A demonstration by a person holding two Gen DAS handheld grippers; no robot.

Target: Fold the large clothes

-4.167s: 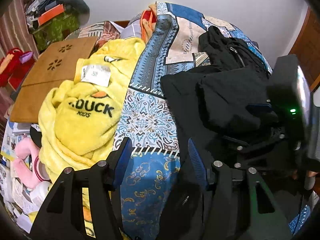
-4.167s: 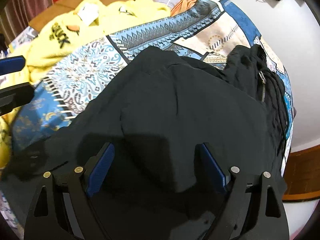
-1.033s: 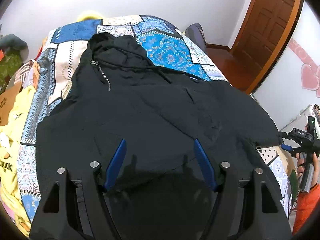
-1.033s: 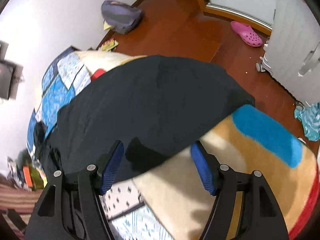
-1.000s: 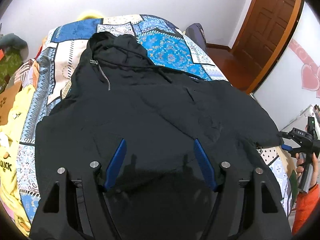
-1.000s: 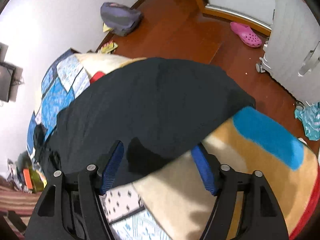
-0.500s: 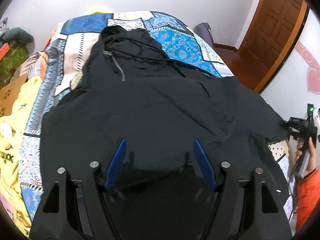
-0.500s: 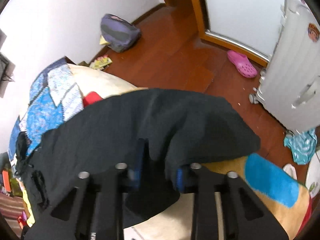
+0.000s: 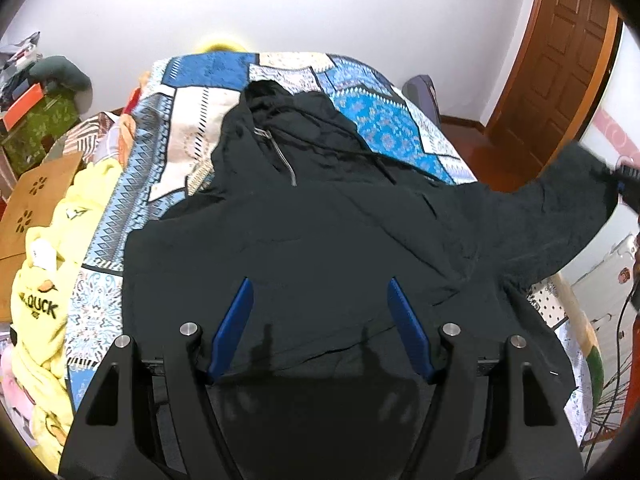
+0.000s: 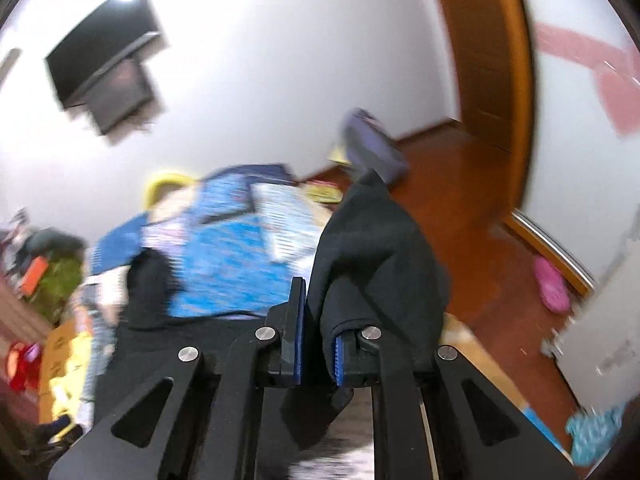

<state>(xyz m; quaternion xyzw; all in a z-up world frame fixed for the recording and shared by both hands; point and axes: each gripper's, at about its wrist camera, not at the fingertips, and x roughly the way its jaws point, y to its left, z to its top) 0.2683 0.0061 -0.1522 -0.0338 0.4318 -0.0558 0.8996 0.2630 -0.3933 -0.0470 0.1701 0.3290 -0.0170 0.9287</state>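
One black zip-front hooded jacket (image 9: 312, 232) lies spread over the blue-and-cream patchwork bedspread (image 9: 188, 136), hood toward the white wall, grey zipper running down from the collar. Its one visible sleeve (image 9: 560, 216) is raised off the bed at the right edge of the left wrist view. The left gripper (image 9: 320, 320) hangs above the jacket's lower body, its two blue-padded fingers (image 9: 234, 326) spread wide with nothing between them. The right gripper (image 10: 318, 340) has its fingers drawn close, clamped on a bunch of the black fabric (image 10: 372, 264), which drapes over the right finger. One yellow fleece garment (image 9: 44, 272) printed "DUCK" lies bunched at the bed's left side.
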